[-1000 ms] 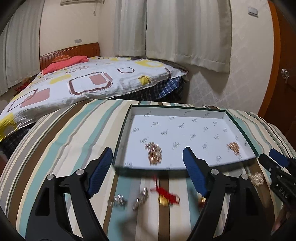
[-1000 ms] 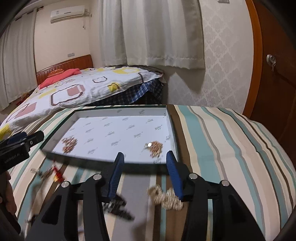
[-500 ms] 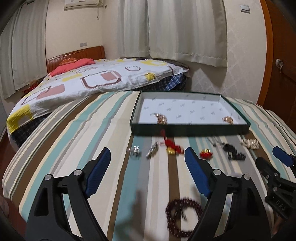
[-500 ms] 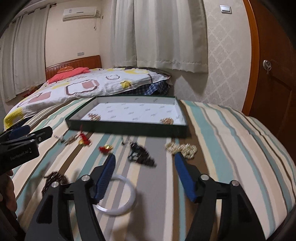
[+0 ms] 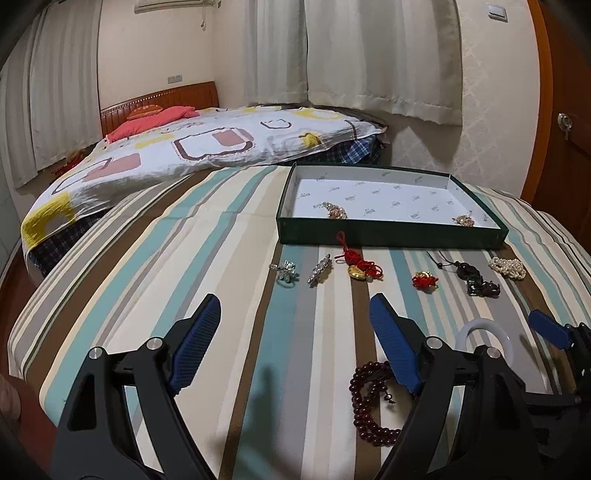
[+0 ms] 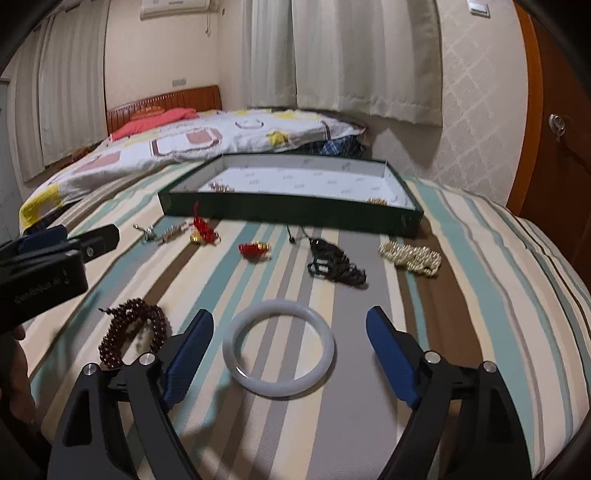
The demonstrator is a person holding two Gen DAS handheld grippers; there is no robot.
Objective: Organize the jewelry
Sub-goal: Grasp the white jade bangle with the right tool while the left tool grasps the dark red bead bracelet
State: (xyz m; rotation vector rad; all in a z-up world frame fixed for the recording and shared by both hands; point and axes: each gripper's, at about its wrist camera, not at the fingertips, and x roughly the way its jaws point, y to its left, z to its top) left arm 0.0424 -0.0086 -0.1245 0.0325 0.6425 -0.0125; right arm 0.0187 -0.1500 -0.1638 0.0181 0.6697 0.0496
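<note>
Bangle (image 6: 279, 347) btwn wide-open right jaws

Home bedroom, bed (image 5: 207, 147), curtains (image 5: 380, 55), air conditioner (image 6: 173, 5)

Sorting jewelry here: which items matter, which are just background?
Job: green box, white bangle, dark bead bracelet, pearl strand, black cord piece, red knot charms, silver brooches.
Background: bed quilt, curtains, wooden door.
</note>
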